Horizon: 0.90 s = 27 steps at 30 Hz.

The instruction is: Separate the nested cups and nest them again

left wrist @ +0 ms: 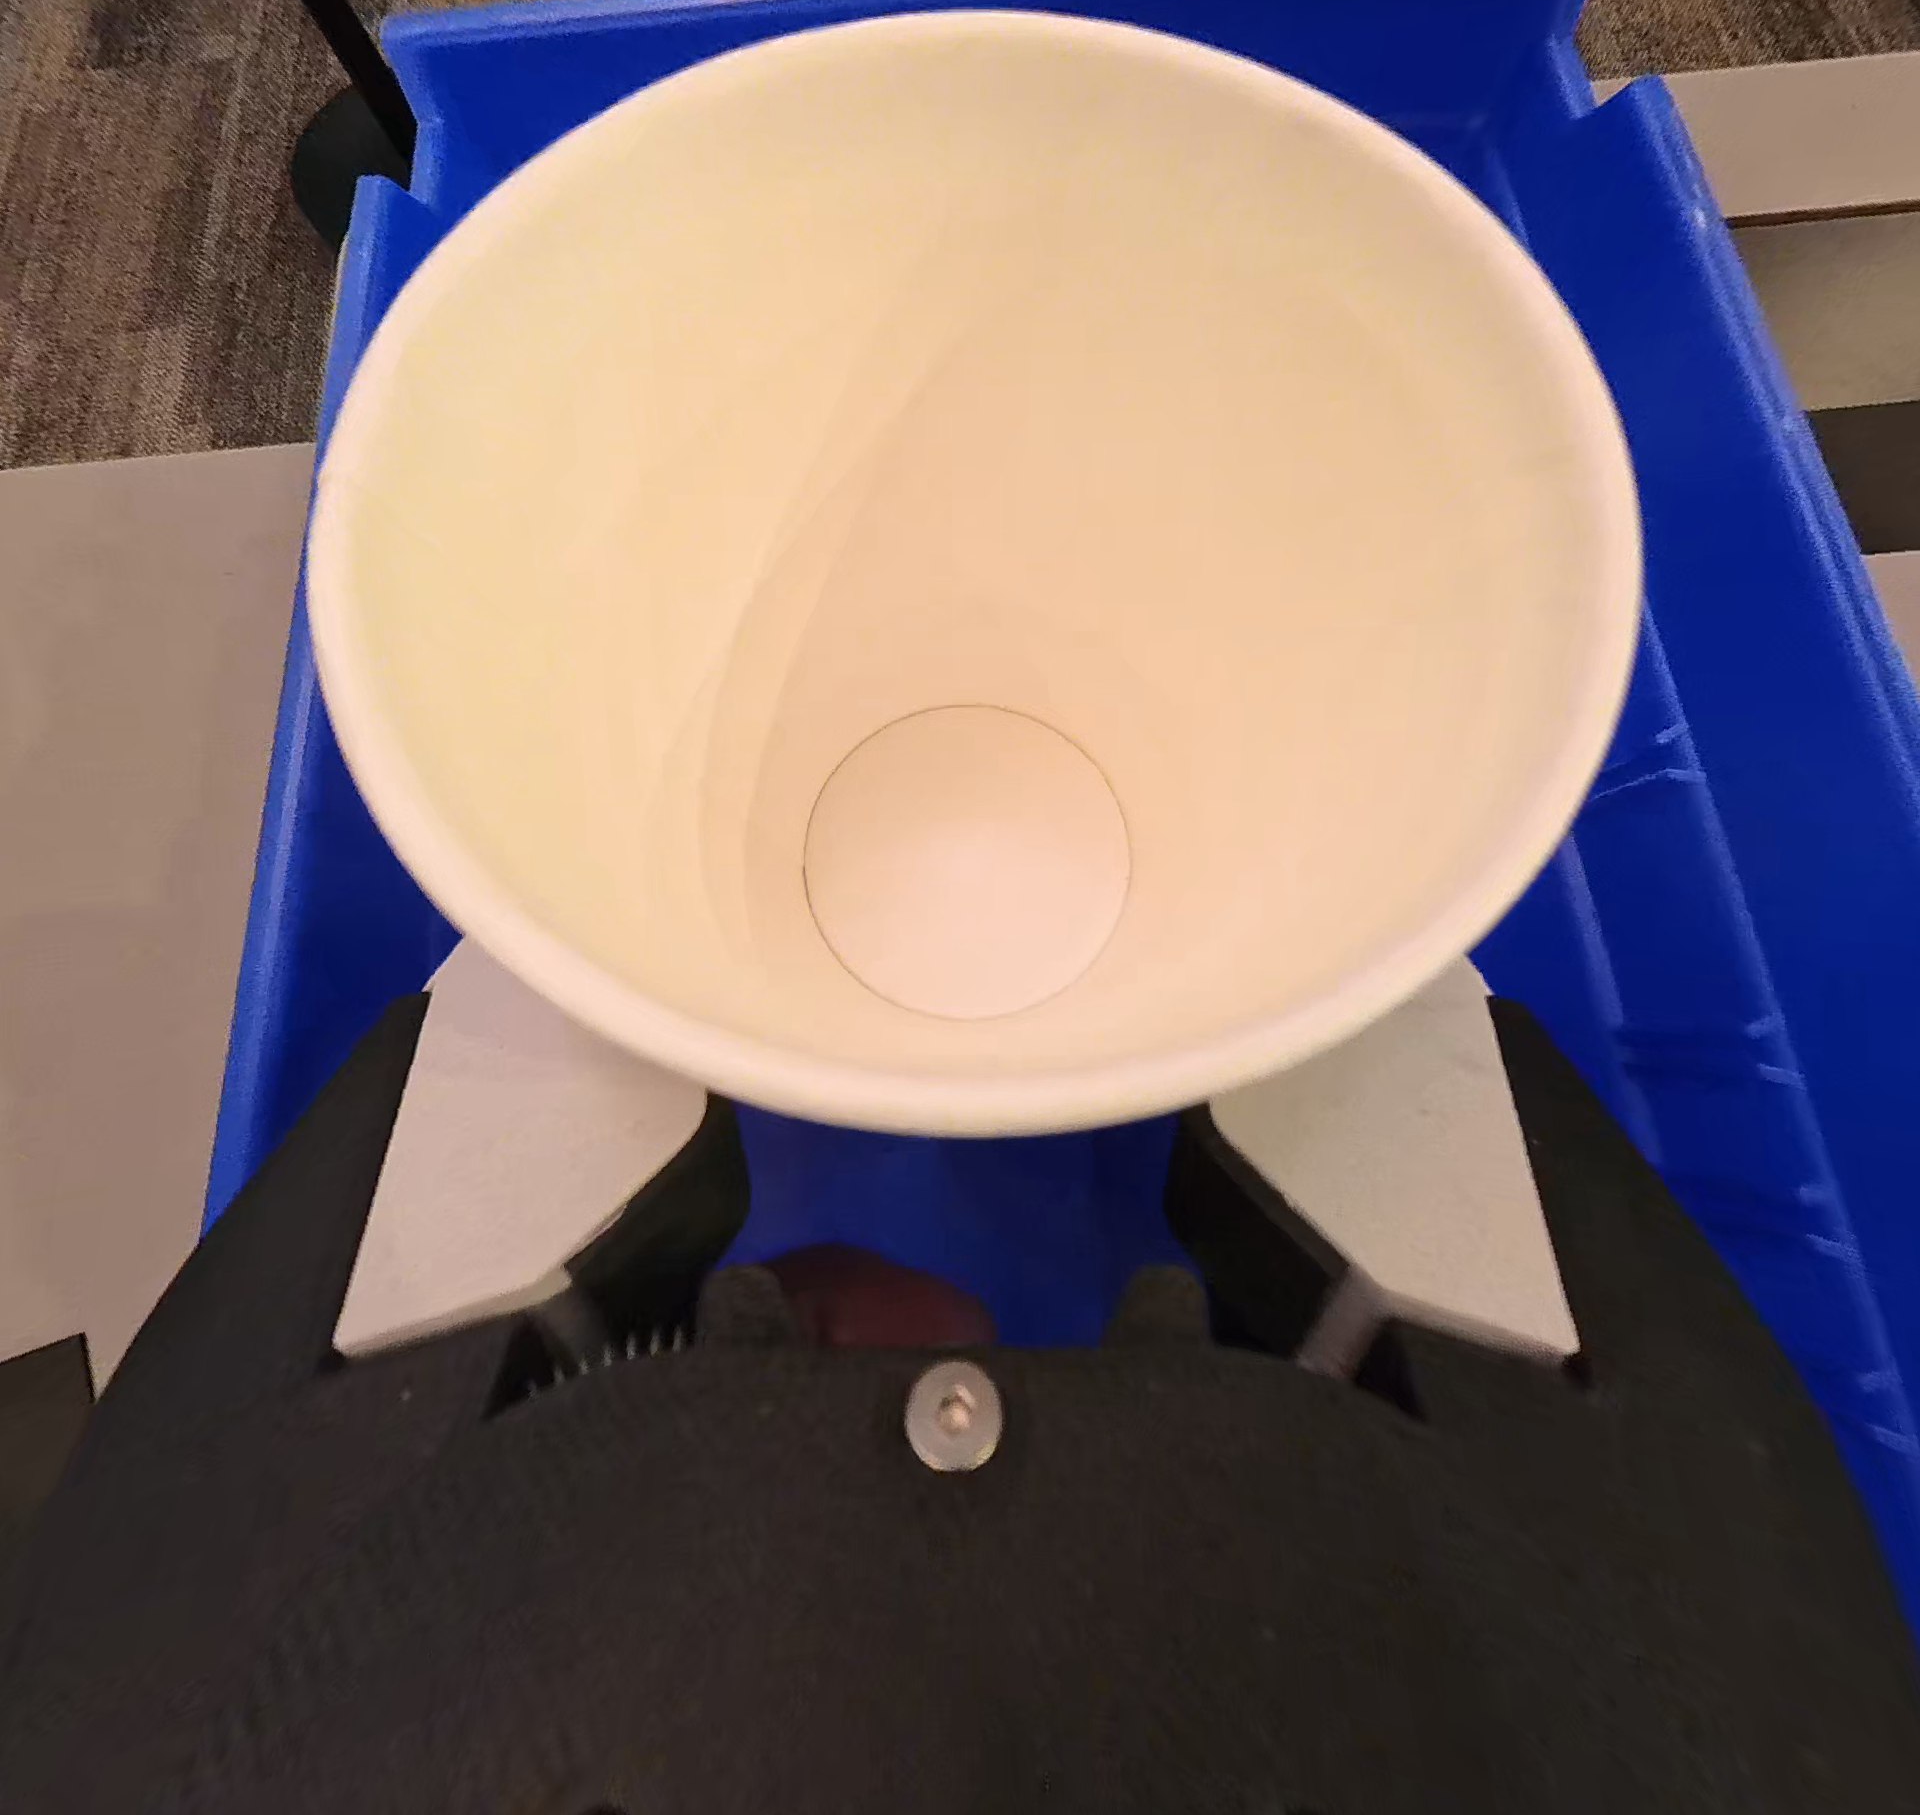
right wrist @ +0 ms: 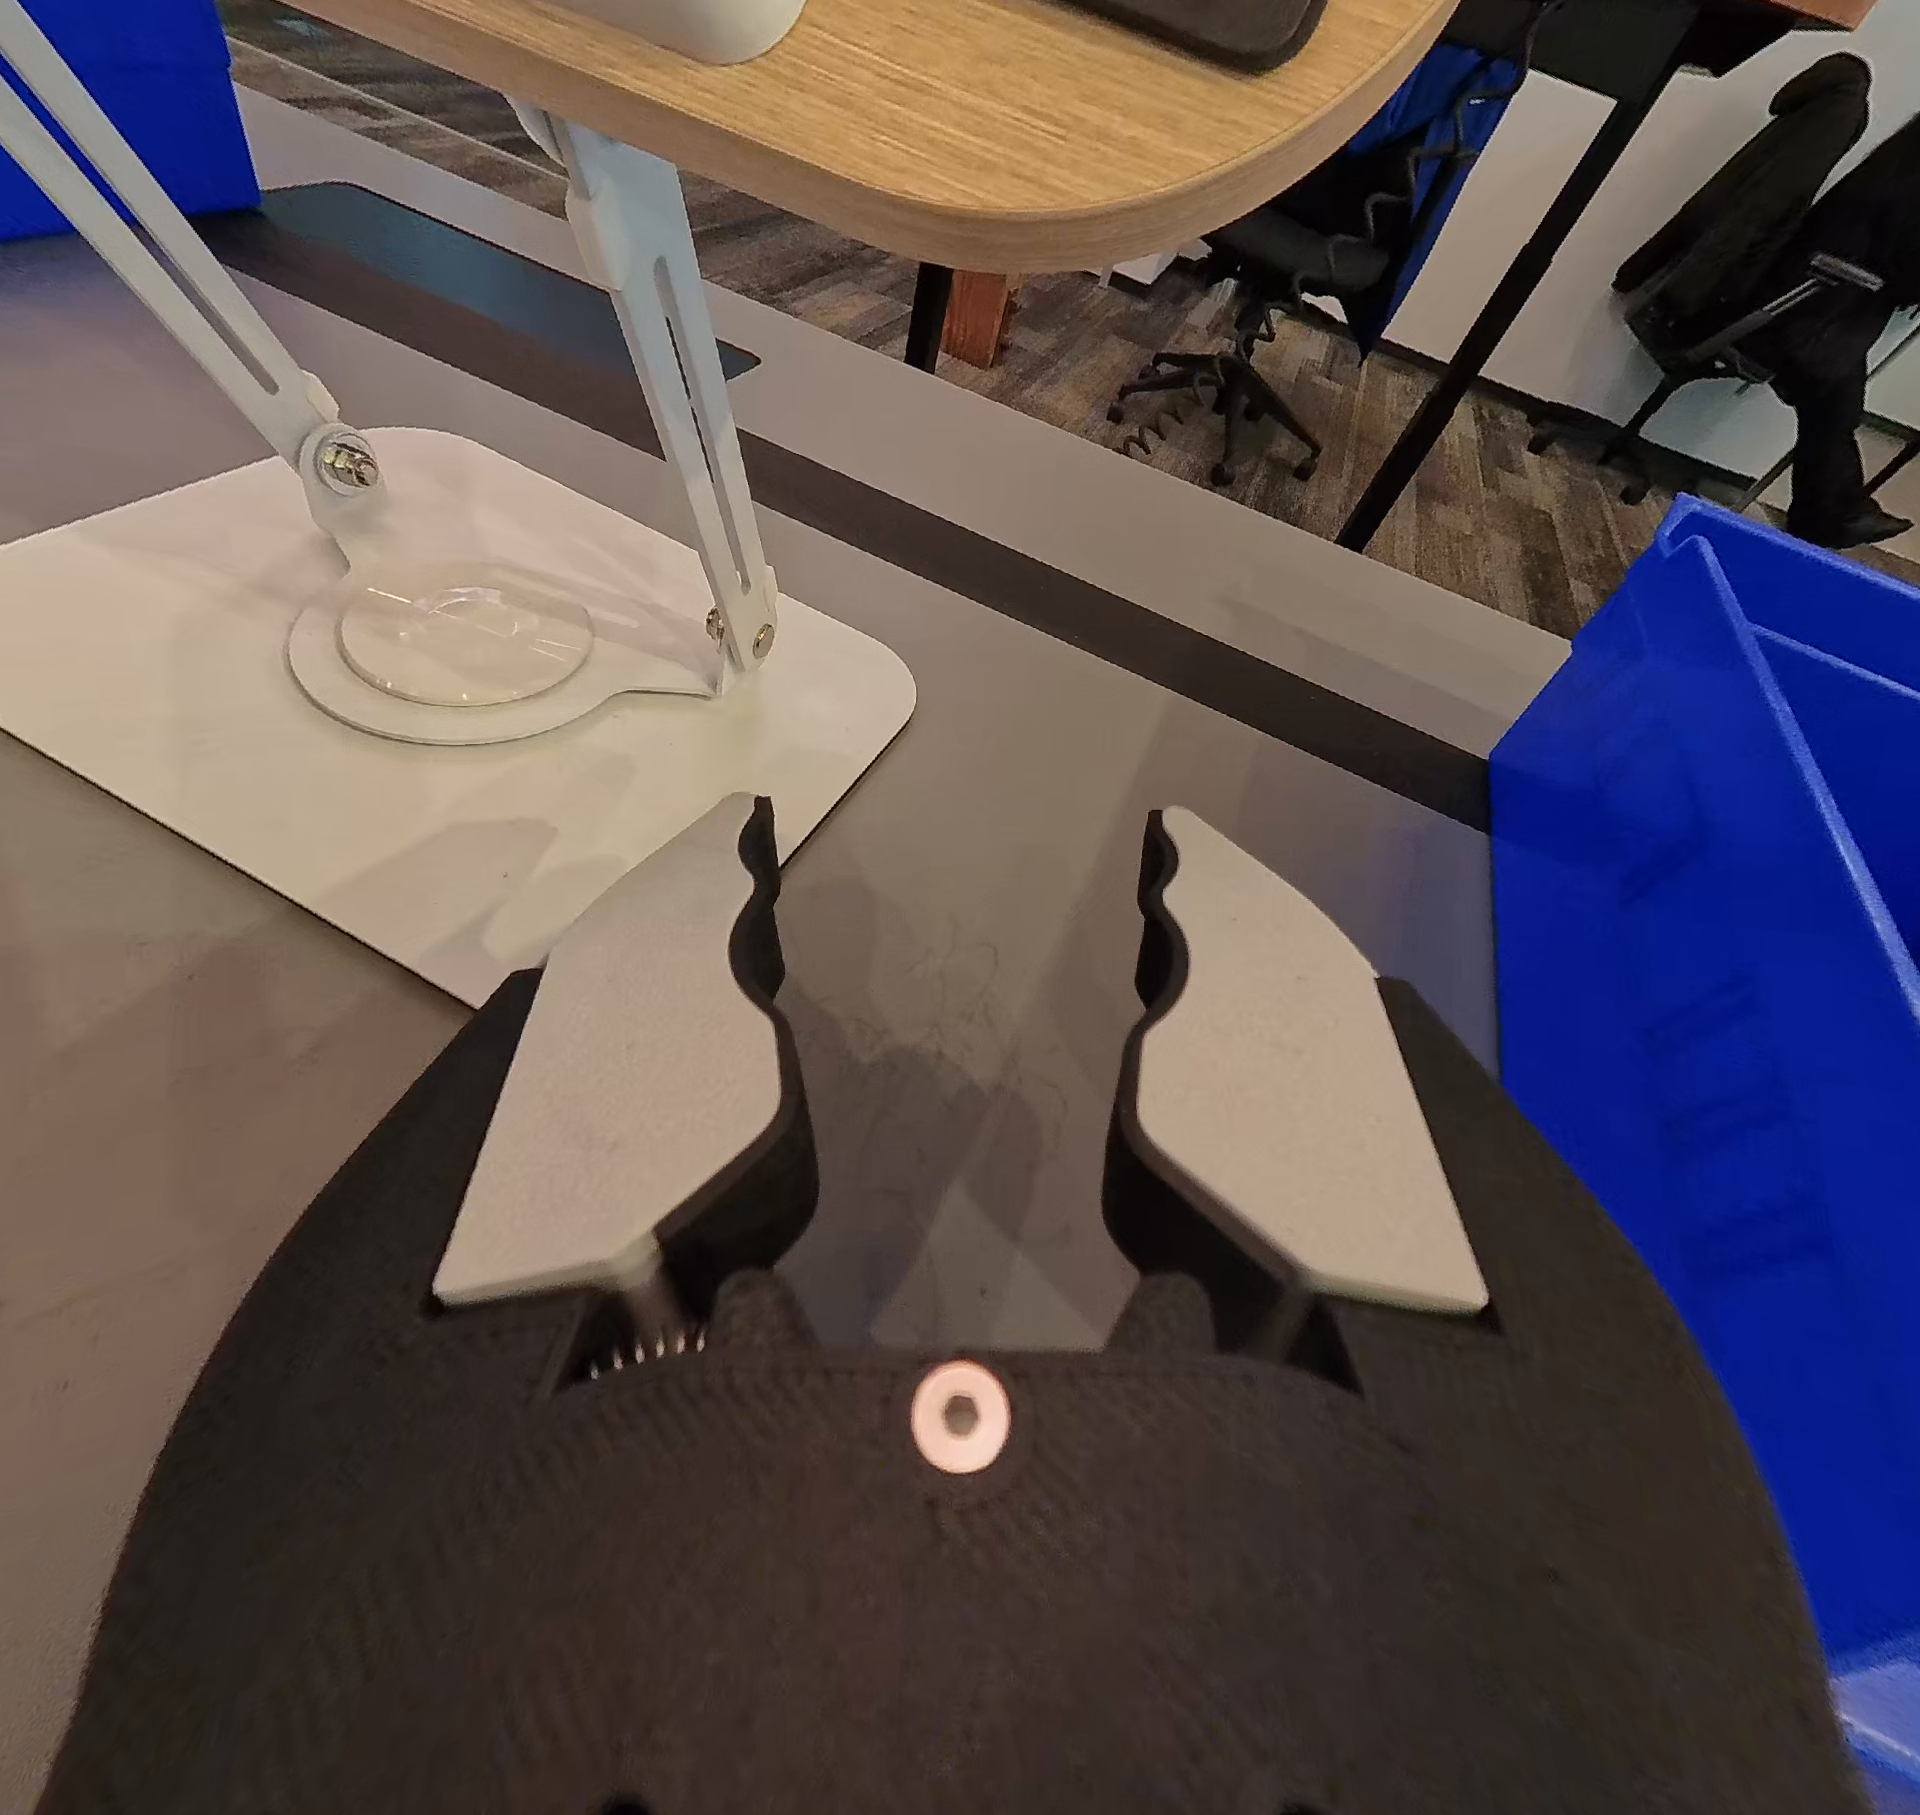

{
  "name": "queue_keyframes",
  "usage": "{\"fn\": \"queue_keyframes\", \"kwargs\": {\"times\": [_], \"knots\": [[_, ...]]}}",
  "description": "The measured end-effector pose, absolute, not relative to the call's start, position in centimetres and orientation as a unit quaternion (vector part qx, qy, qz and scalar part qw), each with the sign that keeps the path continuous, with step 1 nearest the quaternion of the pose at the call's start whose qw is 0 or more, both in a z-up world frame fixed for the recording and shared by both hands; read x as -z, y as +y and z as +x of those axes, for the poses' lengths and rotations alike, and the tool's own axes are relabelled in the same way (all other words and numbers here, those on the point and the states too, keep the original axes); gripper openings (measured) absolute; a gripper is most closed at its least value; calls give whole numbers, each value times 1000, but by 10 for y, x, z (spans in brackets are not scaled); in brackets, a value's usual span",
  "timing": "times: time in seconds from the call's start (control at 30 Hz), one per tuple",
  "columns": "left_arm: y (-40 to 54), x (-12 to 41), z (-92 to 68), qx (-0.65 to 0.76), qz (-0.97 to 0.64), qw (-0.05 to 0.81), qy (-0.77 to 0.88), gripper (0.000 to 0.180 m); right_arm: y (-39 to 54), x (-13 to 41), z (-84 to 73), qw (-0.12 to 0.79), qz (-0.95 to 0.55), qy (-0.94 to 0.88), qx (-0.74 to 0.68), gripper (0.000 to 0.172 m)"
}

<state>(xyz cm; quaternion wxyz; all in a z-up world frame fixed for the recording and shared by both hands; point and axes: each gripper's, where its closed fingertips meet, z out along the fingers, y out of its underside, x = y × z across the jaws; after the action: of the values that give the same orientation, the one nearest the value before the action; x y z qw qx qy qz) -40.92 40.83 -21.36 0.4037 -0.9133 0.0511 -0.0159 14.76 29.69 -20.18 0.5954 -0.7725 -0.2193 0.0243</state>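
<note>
Bare grey bench (right wrist: 1039,778) lay clear ahead of the right claw (right wrist: 956,830), its fingers spread on nothing. A white stand base (right wrist: 156,685) and its slanted legs (right wrist: 696,435) crowded the left; a blue bin (right wrist: 1704,934) walled the right. A wide white cup (left wrist: 977,539) filled the space above another blue bin (left wrist: 1662,518).

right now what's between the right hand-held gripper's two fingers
Nothing: in the right wrist view only bare grey tabletop shows between the open right hand-held gripper fingers.
</note>
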Motion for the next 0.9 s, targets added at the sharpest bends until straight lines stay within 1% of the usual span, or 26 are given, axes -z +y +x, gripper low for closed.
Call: {"fn": "queue_keyframes", "kwargs": {"times": [0.03,0.33,0.67,0.8,0.9], "knots": [[408,213,-409,16,-913,405,51,101,297,202,148,595,-773,-219,-24,67],[402,198,-403,35,-896,438,69,98,297,202,147,595,-772,-220,-25,67],[377,162,-392,59,-874,471,104,96,296,202,146,595,-772,-222,-27,67],[360,143,-380,65,-861,487,130,95,296,202,146,595,-772,-222,-29,68],[336,118,-359,89,-843,506,160,95,296,201,146,596,-771,-222,-33,68]]}}
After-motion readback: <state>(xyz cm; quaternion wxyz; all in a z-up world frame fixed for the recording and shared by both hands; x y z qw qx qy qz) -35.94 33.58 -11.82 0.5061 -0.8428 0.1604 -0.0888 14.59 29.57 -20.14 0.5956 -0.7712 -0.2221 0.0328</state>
